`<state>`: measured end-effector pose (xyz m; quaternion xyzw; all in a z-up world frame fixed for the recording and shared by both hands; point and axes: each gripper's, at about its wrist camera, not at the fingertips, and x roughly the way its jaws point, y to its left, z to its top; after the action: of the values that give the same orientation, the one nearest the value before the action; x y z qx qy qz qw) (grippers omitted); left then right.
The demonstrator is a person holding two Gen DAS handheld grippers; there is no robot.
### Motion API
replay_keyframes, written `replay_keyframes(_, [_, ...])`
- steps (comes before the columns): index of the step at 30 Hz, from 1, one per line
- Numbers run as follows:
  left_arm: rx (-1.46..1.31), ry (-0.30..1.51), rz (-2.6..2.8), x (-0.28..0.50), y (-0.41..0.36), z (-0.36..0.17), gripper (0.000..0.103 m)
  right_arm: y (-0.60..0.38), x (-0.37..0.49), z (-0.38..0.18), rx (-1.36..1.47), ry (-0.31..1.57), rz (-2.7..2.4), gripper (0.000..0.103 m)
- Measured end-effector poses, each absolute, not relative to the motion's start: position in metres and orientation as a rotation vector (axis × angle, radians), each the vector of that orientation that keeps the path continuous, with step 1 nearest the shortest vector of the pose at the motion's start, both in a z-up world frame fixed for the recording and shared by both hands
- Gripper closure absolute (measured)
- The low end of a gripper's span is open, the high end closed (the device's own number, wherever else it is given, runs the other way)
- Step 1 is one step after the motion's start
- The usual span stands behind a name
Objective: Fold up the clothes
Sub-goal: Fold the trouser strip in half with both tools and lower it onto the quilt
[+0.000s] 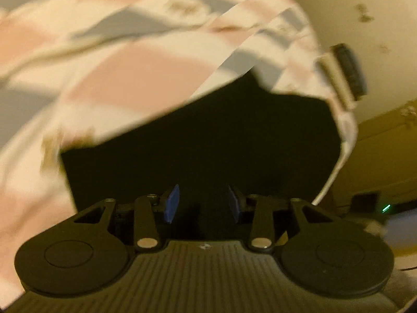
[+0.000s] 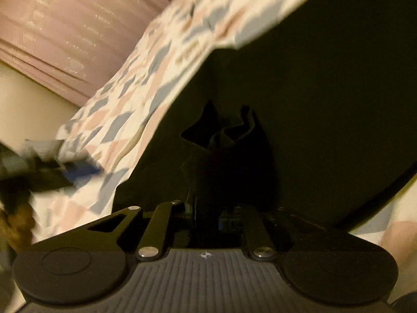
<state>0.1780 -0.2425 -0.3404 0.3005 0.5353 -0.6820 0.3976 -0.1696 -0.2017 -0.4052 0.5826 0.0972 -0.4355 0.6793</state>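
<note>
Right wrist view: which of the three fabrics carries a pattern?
The bedsheet, with pink, grey and white patches; the garment lying on it is plain dark, the drape plain mauve.

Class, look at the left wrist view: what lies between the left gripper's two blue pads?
Nothing is held there. In the left wrist view the left gripper has its jaws apart, with only the dark black garment showing behind the gap.

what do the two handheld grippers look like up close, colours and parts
Both are matte black. The left gripper has a ribbed grey-black body, two round flat discs at its sides, angled linkage bars with silver pivot pins, and blue pads on its fingers. A small white emblem marks the body centre. The right gripper has the same build; its fingers are too dark to make out.
</note>
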Motion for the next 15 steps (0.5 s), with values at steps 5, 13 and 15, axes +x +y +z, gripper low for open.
replay_keyframes(5, [0.765,1.366,-1.672,0.185,-0.223,-0.349,0.067,-0.194,-0.182,-0.399,1.392,0.133,-0.909,0.041])
replay_keyframes(13, [0.771,1.403,-1.669,0.18,-0.228,-0.351,0.067,-0.232,-0.165,-0.391,1.321,0.322,-0.989,0.091])
replay_keyframes(15, [0.777,1.394,-1.711,0.175,-0.234,-0.342,0.067,-0.235,-0.16,-0.38,1.242,0.375,-1.005,0.093])
